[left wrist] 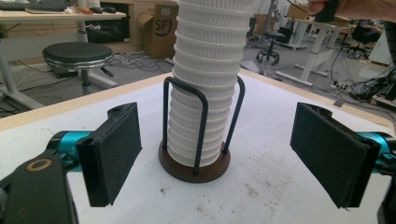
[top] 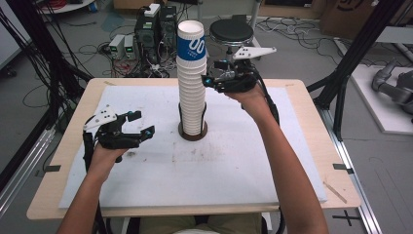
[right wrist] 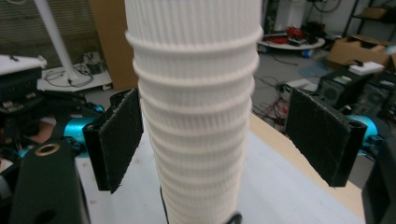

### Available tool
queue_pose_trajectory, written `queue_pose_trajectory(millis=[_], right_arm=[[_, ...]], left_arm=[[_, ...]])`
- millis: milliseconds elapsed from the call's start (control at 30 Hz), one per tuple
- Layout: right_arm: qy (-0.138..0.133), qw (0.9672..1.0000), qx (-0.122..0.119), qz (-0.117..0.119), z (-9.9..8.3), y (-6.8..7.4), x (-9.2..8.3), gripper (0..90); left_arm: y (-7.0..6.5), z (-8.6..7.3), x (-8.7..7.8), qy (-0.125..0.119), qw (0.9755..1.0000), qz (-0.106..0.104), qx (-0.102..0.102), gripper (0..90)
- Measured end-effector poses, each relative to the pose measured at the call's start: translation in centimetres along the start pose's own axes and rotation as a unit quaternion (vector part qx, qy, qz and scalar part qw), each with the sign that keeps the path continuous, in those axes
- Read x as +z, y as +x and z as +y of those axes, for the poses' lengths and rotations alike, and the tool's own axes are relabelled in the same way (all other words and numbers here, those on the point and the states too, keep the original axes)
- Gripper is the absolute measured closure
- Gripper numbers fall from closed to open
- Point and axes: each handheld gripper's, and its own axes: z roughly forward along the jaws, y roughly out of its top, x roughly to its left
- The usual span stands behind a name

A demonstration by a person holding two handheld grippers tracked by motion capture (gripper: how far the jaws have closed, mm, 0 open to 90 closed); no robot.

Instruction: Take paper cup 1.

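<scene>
Stack of white ribbed paper cups (top: 191, 83) stands upright in a wire holder with a round brown base (top: 193, 132), mid-table. Top cup carries a blue band. Right gripper (top: 210, 78) is raised beside the upper stack; in the right gripper view the stack (right wrist: 196, 112) sits between the open jaws, the left pad close to it, the right pad apart. Left gripper (top: 139, 123) is open, empty, low and left of the holder base (left wrist: 194, 168). Surface: stained white mat (top: 234, 170) over a wooden table (top: 63, 156). Room: black stool (top: 231, 31), computers (top: 153, 29), floor cables.
</scene>
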Motion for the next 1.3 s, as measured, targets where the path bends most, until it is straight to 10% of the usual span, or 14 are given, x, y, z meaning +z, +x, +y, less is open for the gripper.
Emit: queue_pose_trajectory(millis=[933,1300], right_arm=[[0.002,0.9993,0.001,0.038,1.3,-0.3,3.5,15.7],[0.006,0.9994,0.0,0.033,1.4,0.0,3.4,16.3]], left_arm=[[0.0,-0.2,0.1,0.006,1.0,-0.002,-0.004,16.2],[0.5,4.5,-0.7,-0.017,0.9997,-0.012,0.008,16.2]])
